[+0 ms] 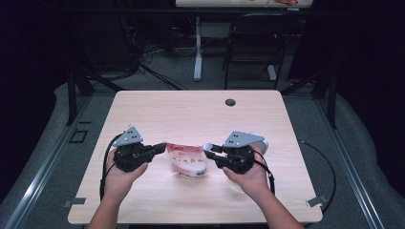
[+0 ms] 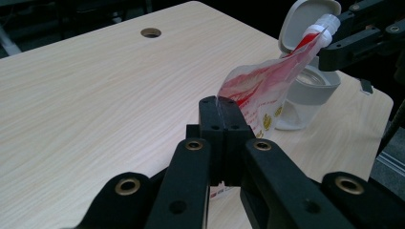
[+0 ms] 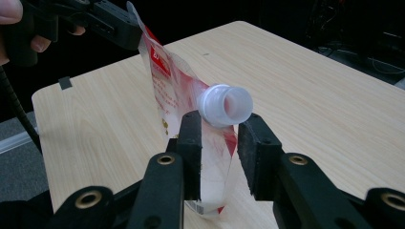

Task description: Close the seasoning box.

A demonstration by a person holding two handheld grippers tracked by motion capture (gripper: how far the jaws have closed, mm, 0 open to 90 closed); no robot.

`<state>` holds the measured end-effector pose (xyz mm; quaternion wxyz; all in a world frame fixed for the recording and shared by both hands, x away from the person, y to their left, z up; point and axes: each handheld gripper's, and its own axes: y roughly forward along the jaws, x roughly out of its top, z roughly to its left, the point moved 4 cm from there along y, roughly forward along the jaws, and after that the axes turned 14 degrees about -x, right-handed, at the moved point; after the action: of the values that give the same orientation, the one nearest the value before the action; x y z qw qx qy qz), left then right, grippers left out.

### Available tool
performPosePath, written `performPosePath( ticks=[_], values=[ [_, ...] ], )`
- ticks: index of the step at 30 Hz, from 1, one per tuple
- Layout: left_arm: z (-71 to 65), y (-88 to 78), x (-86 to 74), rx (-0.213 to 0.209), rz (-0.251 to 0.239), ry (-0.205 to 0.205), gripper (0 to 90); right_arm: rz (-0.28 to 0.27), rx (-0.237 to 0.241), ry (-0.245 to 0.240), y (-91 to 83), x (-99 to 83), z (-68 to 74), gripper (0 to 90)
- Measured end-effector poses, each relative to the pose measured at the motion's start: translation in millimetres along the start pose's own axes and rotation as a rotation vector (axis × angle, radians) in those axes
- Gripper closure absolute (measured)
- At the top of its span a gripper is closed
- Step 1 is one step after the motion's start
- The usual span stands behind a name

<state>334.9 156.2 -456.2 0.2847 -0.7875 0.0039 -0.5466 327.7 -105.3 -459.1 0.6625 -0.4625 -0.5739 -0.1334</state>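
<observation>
The refill pouch (image 1: 187, 161) hangs low centre of the high view, stretched between the two tools just above the table (image 1: 200, 109); the left gripper (image 1: 158, 149), at centre left, has its jaws pressed together on the pouch's flat upper corner, as the left gripper view shows with the film edge pinched between the black pads (image 2: 223, 125); the right gripper (image 1: 213, 149), at centre right, stands with jaws partly apart around the neck below the white spout (image 3: 224, 105), and whether the pads truly press it I cannot tell; the pouch's long axis runs from the pinched corner up to the spout, tilted toward the right of the high view; in the upper right of the left gripper view an open grey-lidded jar (image 2: 310, 90) waits just beyond the spout, so I judge the pour depends on swinging the spout end toward that mouth, the right hand (image 1: 248, 176) being nearer
</observation>
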Motion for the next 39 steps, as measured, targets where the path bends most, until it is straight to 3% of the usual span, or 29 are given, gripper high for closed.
performPosePath(
  ticks=[14, 24, 33, 39],
  values=[
    [-6.2, 15.9, 0.7, -0.031, 0.007, 0.006, 90.0, 0.023, -0.019, -0.004, -11.8, -11.8, -8.0, 71.1],
    [-5.6, 14.7, -0.5, -0.029, -0.003, 0.008, 86.2, 0.020, -0.003, -0.036, -15.1, -11.5, -8.4, 67.0],
    [-5.1, 11.4, -1.1, -0.026, -0.007, 0.003, 80.0, 0.011, 0.014, -0.033, -30.7, -2.4, -12.6, 62.5],
    [-6.4, 11.2, -1.1, -0.021, 0.000, 0.011, 77.7, 0.071, 0.003, -0.080, -29.4, 1.2, -11.6, 53.1]
  ],
)
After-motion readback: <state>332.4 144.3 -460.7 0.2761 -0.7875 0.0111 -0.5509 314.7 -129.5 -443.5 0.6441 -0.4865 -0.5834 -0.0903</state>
